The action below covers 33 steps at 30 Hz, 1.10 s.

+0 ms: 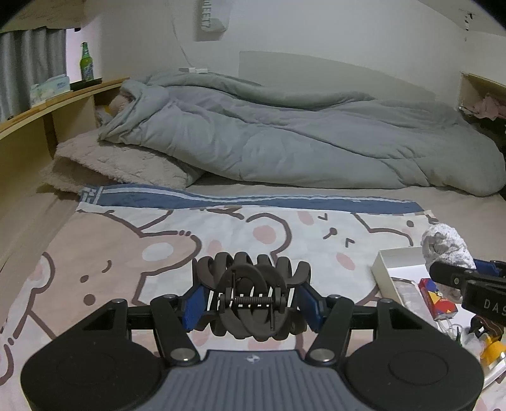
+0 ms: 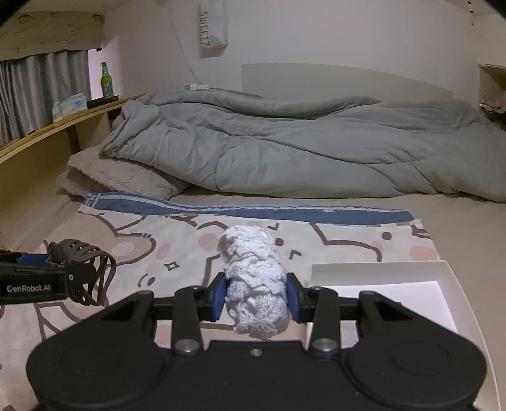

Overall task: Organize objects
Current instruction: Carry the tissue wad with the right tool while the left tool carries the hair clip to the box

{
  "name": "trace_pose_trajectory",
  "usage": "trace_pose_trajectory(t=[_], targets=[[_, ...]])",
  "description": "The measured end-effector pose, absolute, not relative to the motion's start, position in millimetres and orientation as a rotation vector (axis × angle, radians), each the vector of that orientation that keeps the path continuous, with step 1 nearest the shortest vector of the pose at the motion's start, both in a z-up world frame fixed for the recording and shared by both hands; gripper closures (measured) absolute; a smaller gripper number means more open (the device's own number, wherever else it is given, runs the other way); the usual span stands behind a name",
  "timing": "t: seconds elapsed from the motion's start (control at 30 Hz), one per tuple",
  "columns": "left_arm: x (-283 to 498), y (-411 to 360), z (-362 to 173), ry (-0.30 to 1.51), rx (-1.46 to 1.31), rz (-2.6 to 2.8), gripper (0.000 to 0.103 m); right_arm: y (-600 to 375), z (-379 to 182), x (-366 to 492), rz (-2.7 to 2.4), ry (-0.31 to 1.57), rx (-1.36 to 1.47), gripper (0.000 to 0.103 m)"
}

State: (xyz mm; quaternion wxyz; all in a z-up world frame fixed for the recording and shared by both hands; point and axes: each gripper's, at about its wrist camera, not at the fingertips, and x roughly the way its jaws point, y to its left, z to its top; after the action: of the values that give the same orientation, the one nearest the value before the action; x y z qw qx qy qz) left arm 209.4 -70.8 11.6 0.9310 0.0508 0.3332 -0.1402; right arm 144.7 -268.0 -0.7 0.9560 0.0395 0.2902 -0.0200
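Bedding with a cartoon-bear sheet [image 1: 189,240] lay under both grippers. Left gripper [image 1: 249,305] was clamped on a dark hair claw clip [image 1: 253,300], long axis across its fingers. Right gripper [image 2: 256,295] squeezed a white knitted bundle [image 2: 253,278], held upright. White box [image 2: 379,272] lay just right of the right gripper, nearer to it.

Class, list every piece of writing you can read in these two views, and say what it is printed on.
"SWEET": white wall hanger.
"GenRobot.AI": left gripper.
"DAS", cut off: right gripper.
Green bottle label, tissue box, colourful small box: too small to read.
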Motion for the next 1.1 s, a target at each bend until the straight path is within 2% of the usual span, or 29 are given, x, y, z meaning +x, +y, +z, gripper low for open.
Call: trace_pose_trajectory(t=[1.1], targets=[[182, -216, -8, 0.708, 0.125, -0.511, 0.041, -398, -17, 102, -0.264, 0.599, 0.094, 0.063]])
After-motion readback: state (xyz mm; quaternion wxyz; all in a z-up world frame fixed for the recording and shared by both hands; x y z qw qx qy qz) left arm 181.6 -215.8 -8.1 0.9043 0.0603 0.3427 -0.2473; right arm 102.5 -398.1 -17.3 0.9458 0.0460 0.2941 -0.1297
